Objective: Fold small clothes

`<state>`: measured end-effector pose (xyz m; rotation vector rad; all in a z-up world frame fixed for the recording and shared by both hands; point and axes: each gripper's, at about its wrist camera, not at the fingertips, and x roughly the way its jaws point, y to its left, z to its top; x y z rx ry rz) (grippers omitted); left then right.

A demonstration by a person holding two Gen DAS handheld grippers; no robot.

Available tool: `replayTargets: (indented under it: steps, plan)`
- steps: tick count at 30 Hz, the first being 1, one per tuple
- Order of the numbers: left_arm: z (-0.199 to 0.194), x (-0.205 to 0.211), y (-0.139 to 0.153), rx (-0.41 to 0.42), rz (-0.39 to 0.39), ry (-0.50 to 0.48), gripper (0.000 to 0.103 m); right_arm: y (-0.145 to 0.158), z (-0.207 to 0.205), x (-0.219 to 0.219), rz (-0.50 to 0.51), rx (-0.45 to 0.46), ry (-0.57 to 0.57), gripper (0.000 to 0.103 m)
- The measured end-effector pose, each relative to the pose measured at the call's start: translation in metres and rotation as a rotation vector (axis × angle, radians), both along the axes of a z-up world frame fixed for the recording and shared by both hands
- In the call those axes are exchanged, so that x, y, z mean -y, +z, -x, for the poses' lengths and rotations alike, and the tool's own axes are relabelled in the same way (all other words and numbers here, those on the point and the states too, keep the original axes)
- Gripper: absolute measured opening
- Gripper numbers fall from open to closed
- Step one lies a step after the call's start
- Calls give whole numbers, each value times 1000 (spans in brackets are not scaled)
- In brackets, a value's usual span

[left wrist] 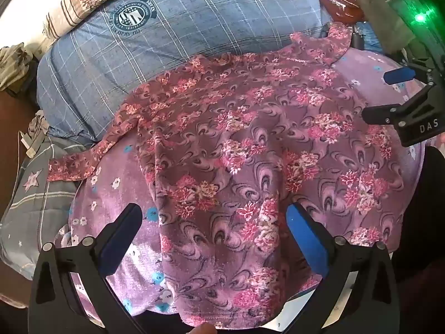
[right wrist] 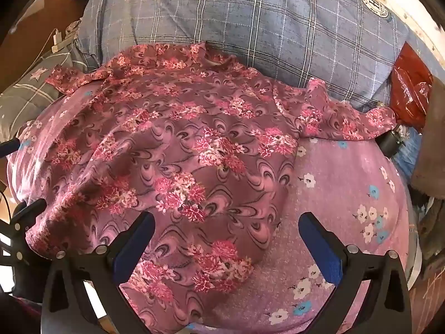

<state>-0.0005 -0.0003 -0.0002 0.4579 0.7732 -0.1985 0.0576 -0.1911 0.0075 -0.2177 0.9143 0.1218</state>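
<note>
A small mauve garment with pink flower clusters [left wrist: 250, 144] lies spread flat on a lilac floral sheet [left wrist: 116, 183], sleeves out to both sides. It also shows in the right wrist view [right wrist: 178, 150] on the same sheet [right wrist: 347, 181]. My left gripper [left wrist: 214, 222] is open and empty, its blue pads hovering over the garment's near hem on the left side. My right gripper [right wrist: 226, 228] is open and empty over the garment's near right edge; it also shows at the right edge of the left wrist view [left wrist: 389, 94].
A blue plaid pillow [left wrist: 180, 27] lies behind the garment, also in the right wrist view [right wrist: 250, 22]. A red plastic bag [right wrist: 411, 89] sits at the far right. A grey star-print cloth [left wrist: 36, 194] and a white charger [right wrist: 57, 41] lie at the left.
</note>
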Motion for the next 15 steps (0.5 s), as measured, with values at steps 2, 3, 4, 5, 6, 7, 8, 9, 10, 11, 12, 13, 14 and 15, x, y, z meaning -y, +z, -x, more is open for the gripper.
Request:
replayTargets:
  steps: [2, 3, 4, 5, 6, 7, 8, 9, 10, 11, 12, 13, 14, 15]
  plan:
    - [-3, -10, -2, -23, 38, 11, 103, 0, 0, 0, 1, 0, 4, 103]
    - [-2, -13, -3, -26, 42, 11, 103, 1, 1, 0, 3, 2, 6, 103]
    - [-2, -16, -3, -30, 48, 10, 103, 1, 1, 1, 3, 3, 9, 103]
    - [-1, -20, -3, -33, 53, 8, 103, 1, 2, 1, 3, 3, 12, 103]
    - [-1, -24, -2, -36, 57, 8, 103, 2, 3, 2, 3, 5, 15, 103]
    - [0, -29, -3, -41, 61, 8, 103, 3, 4, 4, 2, 7, 20, 103]
    - [1, -34, -3, -44, 64, 8, 103, 4, 5, 5, 2, 10, 23, 103]
    - [-4, -18, -7, -49, 40, 17, 103, 5, 6, 7, 2, 12, 26, 103]
    - [-7, -10, -7, -61, 26, 21, 103, -3, 7, 4, 22, 7, 24, 103]
    - [-7, -10, -8, -63, 27, 21, 103, -1, 2, -2, 36, -8, 23, 103]
    - [-7, -10, -8, -64, 27, 23, 103, 0, 2, -2, 32, -8, 24, 103]
    - [-7, -10, -9, -64, 28, 24, 103, 0, 1, -2, 30, -10, 26, 103]
    - [-7, -10, -9, -65, 29, 24, 103, 0, 1, -2, 29, -11, 25, 103]
    - [-7, -9, -9, -64, 30, 24, 103, 0, 0, -2, 29, -12, 25, 103]
